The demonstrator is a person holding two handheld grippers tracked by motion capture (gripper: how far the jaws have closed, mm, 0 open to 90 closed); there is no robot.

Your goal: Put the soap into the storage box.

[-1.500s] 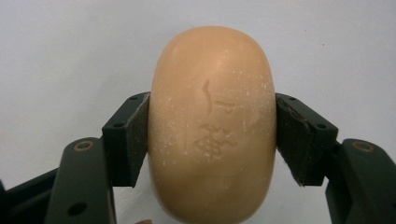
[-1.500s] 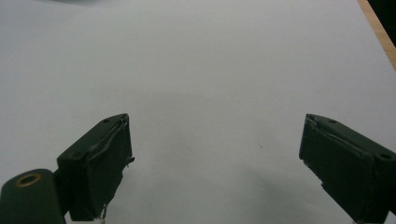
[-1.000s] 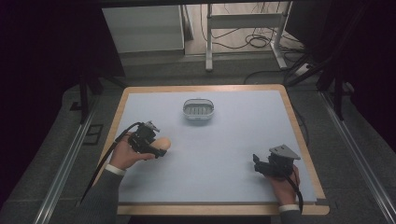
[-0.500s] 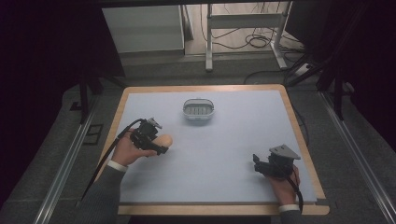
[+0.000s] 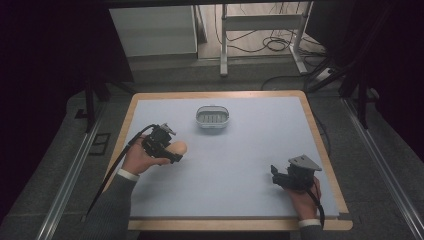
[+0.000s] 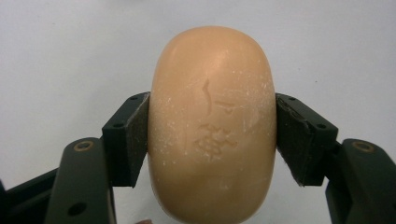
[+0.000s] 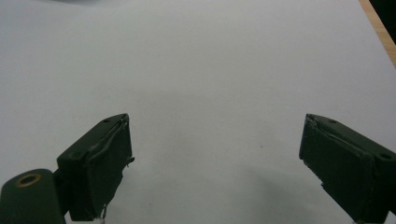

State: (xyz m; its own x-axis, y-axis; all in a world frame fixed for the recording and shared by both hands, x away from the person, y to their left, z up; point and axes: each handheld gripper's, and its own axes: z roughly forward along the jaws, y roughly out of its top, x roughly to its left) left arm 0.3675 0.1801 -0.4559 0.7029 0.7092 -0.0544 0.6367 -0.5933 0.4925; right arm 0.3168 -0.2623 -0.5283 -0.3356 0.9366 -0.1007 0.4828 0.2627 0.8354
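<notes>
An oval tan soap bar (image 6: 212, 126) with stamped characters sits between the pads of my left gripper (image 6: 212, 140), which is shut on its two long sides. From above, the soap (image 5: 178, 148) pokes out of the left gripper (image 5: 172, 152) at the left of the table, held a little over the pale sheet. A small white ribbed dish (image 5: 212, 118) stands at the back middle of the table, apart from the soap. My right gripper (image 5: 274, 175) rests near the front right, and its jaws (image 7: 215, 163) stand wide open with nothing between them.
The pale blue-grey sheet (image 5: 235, 165) covers a wooden-edged table (image 5: 320, 135). Metal rails run along both sides on the floor. Behind the table stand a white cabinet (image 5: 152, 31), a metal frame (image 5: 260, 22) and loose cables. A sleeve (image 5: 110, 210) comes in at the bottom left.
My left hand with the soap has shifted slightly upward and toward the back of the table. The right gripper has stayed put.
</notes>
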